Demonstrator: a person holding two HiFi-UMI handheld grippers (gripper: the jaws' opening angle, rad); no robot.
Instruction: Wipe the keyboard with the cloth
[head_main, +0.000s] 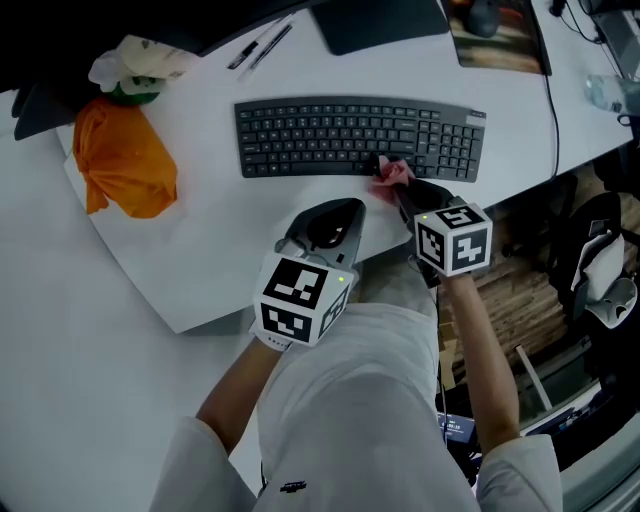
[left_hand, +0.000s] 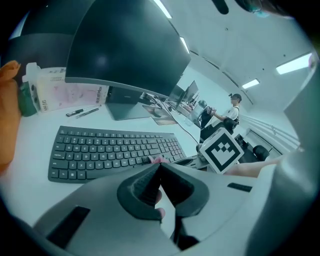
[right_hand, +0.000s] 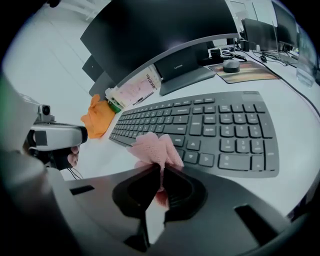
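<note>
Right gripper (right_hand: 161, 169): clamped on the pink cloth (right_hand: 152, 147); I'd drag it lightly along the keyboard (right_hand: 210, 125) rows.
Left gripper (left_hand: 159, 167): jaws together, empty; I'd hold it off the keys.

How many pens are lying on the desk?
2. One pen and a second pen lie side by side behind the left end of the keyboard, left of the monitor stand. Others may be hidden.

Grey tongs (head_main: 340, 210) — black-white marker cubes (head_main: 300, 298), pale short sleeves (head_main: 520, 472).
</note>
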